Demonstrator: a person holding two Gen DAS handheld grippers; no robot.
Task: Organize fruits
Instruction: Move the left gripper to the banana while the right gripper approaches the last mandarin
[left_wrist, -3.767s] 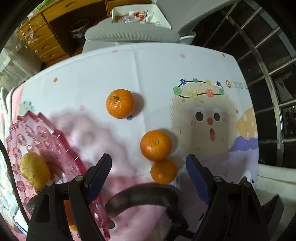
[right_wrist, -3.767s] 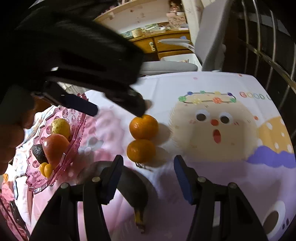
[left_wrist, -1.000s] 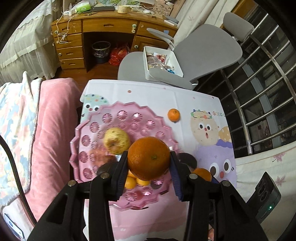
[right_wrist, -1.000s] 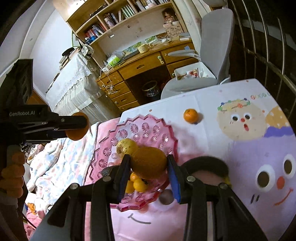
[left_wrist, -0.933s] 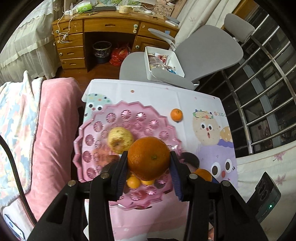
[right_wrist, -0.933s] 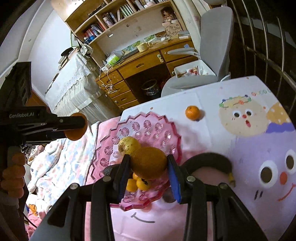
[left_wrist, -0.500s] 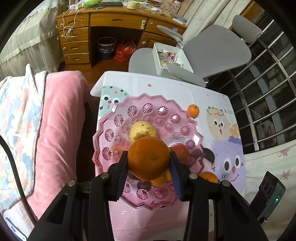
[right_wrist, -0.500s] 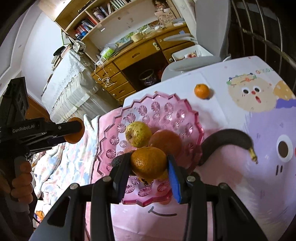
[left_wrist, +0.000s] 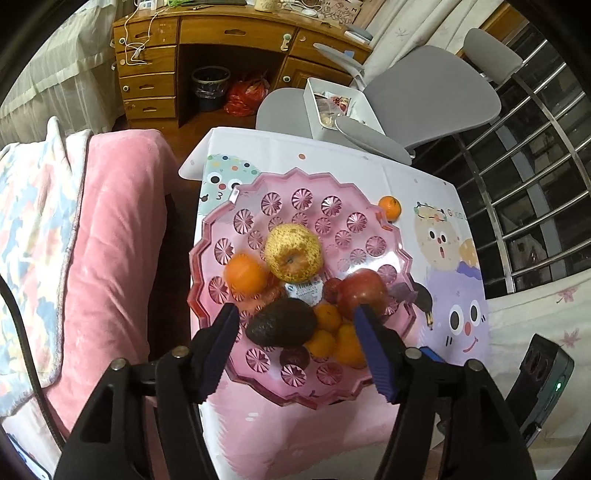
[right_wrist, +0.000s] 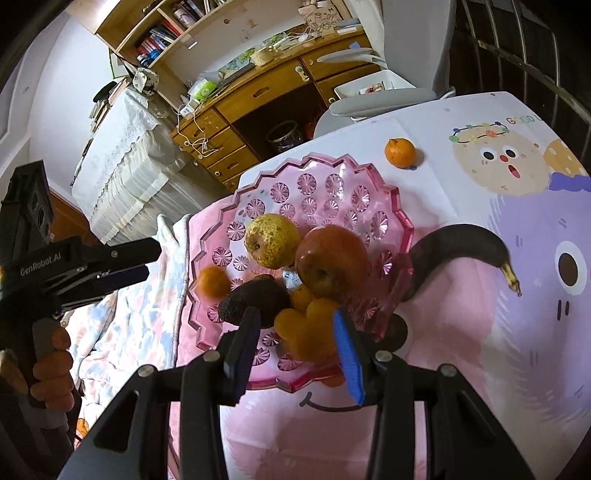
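Note:
A pink scalloped fruit tray (left_wrist: 317, 195) (right_wrist: 369, 184) holds a yellow pear (left_wrist: 293, 253) (right_wrist: 271, 240), a red apple (left_wrist: 362, 291) (right_wrist: 330, 262), a dark avocado (left_wrist: 282, 326) (right_wrist: 255, 299) and several small oranges. A blurred orange (left_wrist: 245, 273) (right_wrist: 212, 282) sits at the tray's left side. Another blurred orange (right_wrist: 314, 332) lies just in front of my right gripper. My left gripper (left_wrist: 295, 328) is open above the tray's near side. My right gripper (right_wrist: 295, 328) is open and empty. One orange (left_wrist: 389, 208) (right_wrist: 399, 152) lies on the cloth beyond the tray.
A dark overripe banana (right_wrist: 458, 251) lies on the cartoon tablecloth (right_wrist: 517, 295) right of the tray. A pink blanket (left_wrist: 110, 240) lies left of the table. A grey chair (left_wrist: 424, 96) and a wooden desk (left_wrist: 221, 40) stand behind. Metal bars (left_wrist: 535, 155) are on the right.
Both grippers have opened and let go of their oranges, which now sit blurred in the tray. Both grippers have moved closer over the tray.

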